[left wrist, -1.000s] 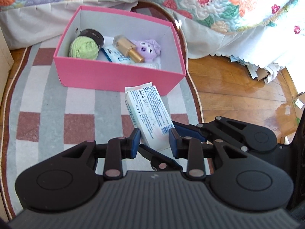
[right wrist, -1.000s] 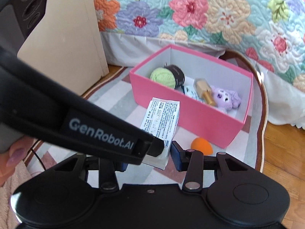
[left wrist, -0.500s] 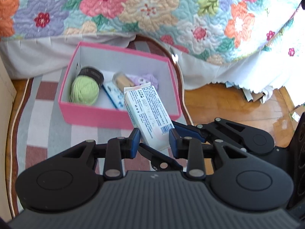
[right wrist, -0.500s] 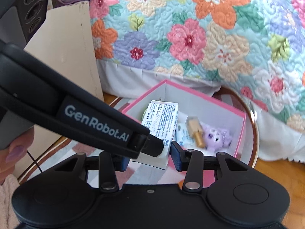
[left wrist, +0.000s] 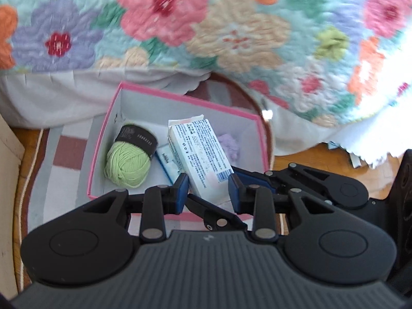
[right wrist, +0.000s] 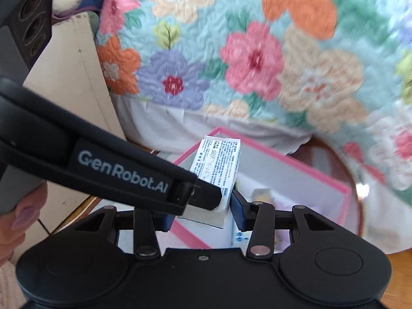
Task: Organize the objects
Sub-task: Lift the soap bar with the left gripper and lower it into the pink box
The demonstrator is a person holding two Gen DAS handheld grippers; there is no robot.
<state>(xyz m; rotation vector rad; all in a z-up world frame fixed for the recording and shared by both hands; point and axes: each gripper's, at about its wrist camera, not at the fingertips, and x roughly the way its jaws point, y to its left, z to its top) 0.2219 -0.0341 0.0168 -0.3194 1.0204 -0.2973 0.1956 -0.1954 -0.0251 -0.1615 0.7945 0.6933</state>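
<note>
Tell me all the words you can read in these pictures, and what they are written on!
"GenRobot.AI": white letters on the black left gripper, seen from the right gripper's camera.
White packet: lots of tiny print and a barcode, too small to read.
Dark band on the green yarn ball: small light print, too blurred to read.
Small blue-and-white pack in the pink box: print too small to read.

Left wrist view: looking forward and down, close over the pink box, facing the quilt. Right wrist view: facing the same quilt from the box's near side. Both are sharing box, quilt and white packet.
</note>
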